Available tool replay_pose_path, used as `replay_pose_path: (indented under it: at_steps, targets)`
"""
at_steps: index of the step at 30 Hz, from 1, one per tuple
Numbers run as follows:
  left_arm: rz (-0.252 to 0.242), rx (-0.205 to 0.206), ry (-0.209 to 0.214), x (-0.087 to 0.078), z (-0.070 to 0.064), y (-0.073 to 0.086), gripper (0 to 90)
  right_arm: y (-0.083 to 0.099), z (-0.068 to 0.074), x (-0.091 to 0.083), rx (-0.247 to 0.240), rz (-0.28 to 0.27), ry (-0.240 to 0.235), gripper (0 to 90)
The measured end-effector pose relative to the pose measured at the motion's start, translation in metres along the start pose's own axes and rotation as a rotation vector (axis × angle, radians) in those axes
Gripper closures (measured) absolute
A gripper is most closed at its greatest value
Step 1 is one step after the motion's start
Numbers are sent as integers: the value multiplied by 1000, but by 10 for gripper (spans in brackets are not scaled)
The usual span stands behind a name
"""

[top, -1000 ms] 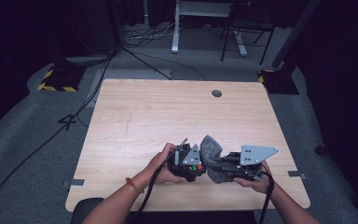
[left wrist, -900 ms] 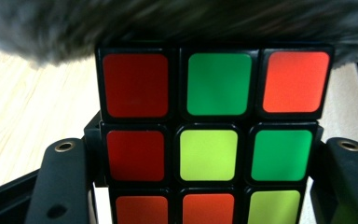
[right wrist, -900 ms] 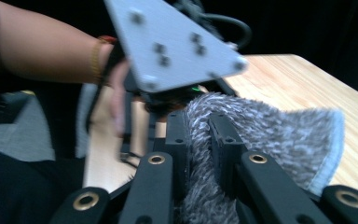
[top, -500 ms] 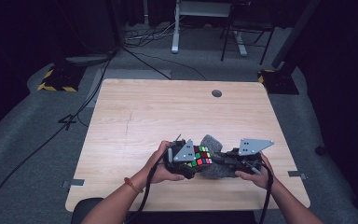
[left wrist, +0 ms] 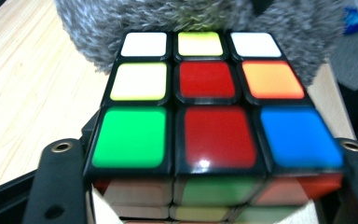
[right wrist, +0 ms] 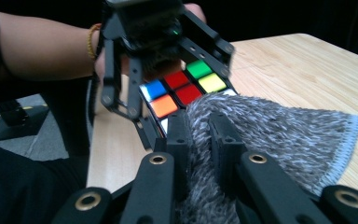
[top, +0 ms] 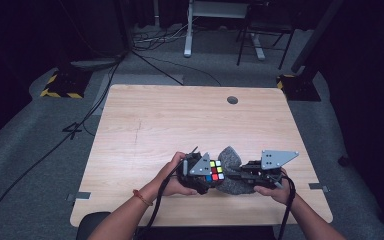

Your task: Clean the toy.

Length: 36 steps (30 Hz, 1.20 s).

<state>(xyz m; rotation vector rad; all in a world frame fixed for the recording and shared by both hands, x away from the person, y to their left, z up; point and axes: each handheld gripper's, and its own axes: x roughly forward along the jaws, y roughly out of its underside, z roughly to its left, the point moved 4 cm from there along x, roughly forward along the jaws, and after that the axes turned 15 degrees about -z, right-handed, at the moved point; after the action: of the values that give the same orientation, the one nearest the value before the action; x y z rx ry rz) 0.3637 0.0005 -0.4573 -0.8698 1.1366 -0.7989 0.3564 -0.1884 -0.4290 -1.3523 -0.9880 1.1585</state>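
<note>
A scrambled colour cube [top: 214, 170] sits near the front edge of the wooden table [top: 180, 120], and my left gripper [top: 202, 172] is shut on its sides. In the left gripper view the cube [left wrist: 205, 107] sits between the jaws of the left gripper [left wrist: 207, 146], a mixed face up with red at its centre. A grey fuzzy cloth [left wrist: 191, 18] lies against the cube's far edge. My right gripper [right wrist: 199, 128] is shut on that cloth [right wrist: 279, 135], pressing it against the cube [right wrist: 182, 88]. From above, the cloth [top: 232, 172] bunches between both grippers, the right gripper [top: 242, 176] beside it.
A round cable hole [top: 232, 100] marks the table's far side. The table's front edge lies just under both hands. Cables [top: 80, 125] run over the grey floor at the left, and desk legs [top: 187, 30] and a chair stand behind.
The left hand has rolled the cube so a coloured face now points up. The right gripper and cloth have shifted slightly and stay against the cube.
</note>
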Motion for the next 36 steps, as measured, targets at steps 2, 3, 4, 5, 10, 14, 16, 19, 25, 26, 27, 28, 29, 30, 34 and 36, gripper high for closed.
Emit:
replay_pose_path:
  at_steps: [2,3,4,5,10,14,16,19,25,26,27,28,29,30,34,36]
  targets:
    - [-6,2,9,-2,0,-1,315,-1,3,2,-11,2,-7,806]
    - [-6,2,9,-2,0,-1,317,-1,3,2,-11,2,-7,806]
    - [-10,1,3,-2,1,-1,317,-1,3,1,-12,-2,-7,806]
    - [-11,-4,4,-1,1,-2,317,-3,3,1,-10,-10,-7,806]
    - [-14,18,-24,-1,1,-4,329,-7,6,4,-28,-9,7,808]
    - [-64,-12,-24,-7,4,-7,332,-5,3,3,-30,7,36,809]
    - [-70,-10,-21,-10,6,-10,332,6,-2,3,-31,63,54,809]
    - [-36,8,-12,-6,2,-8,332,7,0,4,-28,52,28,808]
    - [-9,11,17,1,0,-4,329,-10,10,-1,-21,-36,-23,809]
    - [14,25,20,3,-3,-4,329,-10,11,-1,-32,-31,-28,809]
    - [14,25,20,3,-3,-4,329,-11,12,-1,-37,-35,-33,809]
    - [14,38,18,4,-4,-4,330,-13,13,-1,-36,-46,-39,809]
    - [14,38,18,4,-4,-4,330,-13,13,-1,-36,-46,-39,809]
    - [15,39,13,3,-3,-5,330,-13,13,-1,-37,-47,-39,808]
    - [-35,45,-6,-4,-2,-7,332,-6,5,0,-21,-10,26,809]
    - [-57,43,-8,-6,-1,-9,332,-4,3,0,-15,-1,33,808]
